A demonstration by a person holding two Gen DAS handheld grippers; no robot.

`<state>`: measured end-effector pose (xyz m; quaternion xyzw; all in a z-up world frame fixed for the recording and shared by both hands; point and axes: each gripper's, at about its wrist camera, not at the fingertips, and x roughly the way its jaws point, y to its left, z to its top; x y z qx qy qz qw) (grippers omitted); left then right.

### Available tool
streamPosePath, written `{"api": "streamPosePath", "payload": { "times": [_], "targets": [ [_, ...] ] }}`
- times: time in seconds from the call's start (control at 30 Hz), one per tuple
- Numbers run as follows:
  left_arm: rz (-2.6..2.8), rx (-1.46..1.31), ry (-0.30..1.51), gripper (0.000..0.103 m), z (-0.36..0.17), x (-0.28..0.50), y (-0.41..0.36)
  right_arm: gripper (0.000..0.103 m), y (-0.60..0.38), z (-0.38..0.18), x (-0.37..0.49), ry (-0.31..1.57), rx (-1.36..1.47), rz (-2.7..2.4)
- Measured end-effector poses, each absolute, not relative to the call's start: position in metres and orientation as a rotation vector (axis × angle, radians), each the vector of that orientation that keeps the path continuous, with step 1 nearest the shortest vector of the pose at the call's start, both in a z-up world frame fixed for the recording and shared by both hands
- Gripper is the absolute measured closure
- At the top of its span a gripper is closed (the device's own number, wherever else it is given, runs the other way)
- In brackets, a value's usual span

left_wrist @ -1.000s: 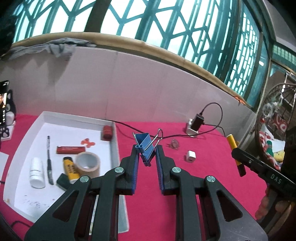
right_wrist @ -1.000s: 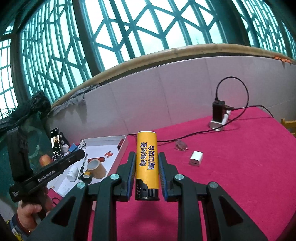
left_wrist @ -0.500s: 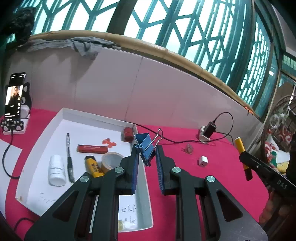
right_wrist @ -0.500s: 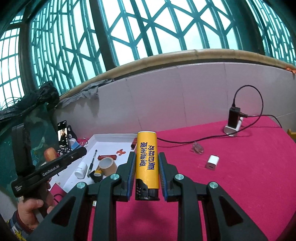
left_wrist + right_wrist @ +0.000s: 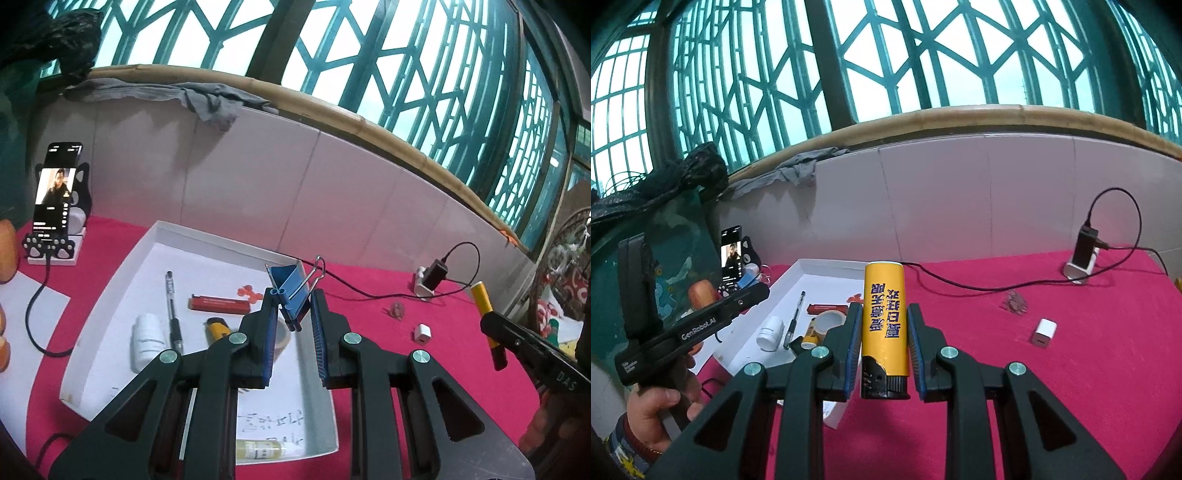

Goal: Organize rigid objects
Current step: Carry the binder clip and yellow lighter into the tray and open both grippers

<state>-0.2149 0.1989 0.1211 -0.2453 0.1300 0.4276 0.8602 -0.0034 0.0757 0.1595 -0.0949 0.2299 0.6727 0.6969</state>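
Left wrist view: our left gripper (image 5: 293,314) pinches a blue binder clip (image 5: 291,295) at frame centre, over the white tray (image 5: 110,295). Right wrist view: our right gripper (image 5: 882,332) clamps a yellow lighter (image 5: 884,317) upright at centre, above the red tablecloth (image 5: 1071,369).

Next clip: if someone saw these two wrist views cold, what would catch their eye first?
Probably the yellow lighter with blue print, standing upright between the right gripper fingers above the red cloth. In the left wrist view, a blue binder clip sits pinched in the left gripper over the right edge of the white tray, which holds a pen, tape roll and other small items.
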Motion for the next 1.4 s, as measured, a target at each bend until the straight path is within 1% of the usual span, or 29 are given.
{"api": "streamPosePath", "payload": {
  "times": [0.53,0.8,1.0,1.23,1.4],
  "targets": [
    [0.976,-0.573,0.254,0.086,0.111,-0.257,0.226,0.080,0.125,0.159,-0.046,0.508,-0.316,1.583],
    [1.014,-0.608,0.266,0.086,0.100,-0.273,0.243,0.080,0.154,0.150,-0.059,0.532,-0.362,1.597],
    [1.059,-0.632,0.301,0.086,0.095,-0.283,0.273,0.080,0.185,0.138,-0.063,0.592,-0.396,1.599],
    [1.043,-0.687,0.369,0.086,0.079,-0.269,0.317,0.080,0.234,0.114,-0.082,0.654,-0.460,1.589],
    [1.034,-0.710,0.385,0.086,0.070,-0.261,0.326,0.080,0.266,0.093,-0.089,0.690,-0.497,1.561]
  ]
}}
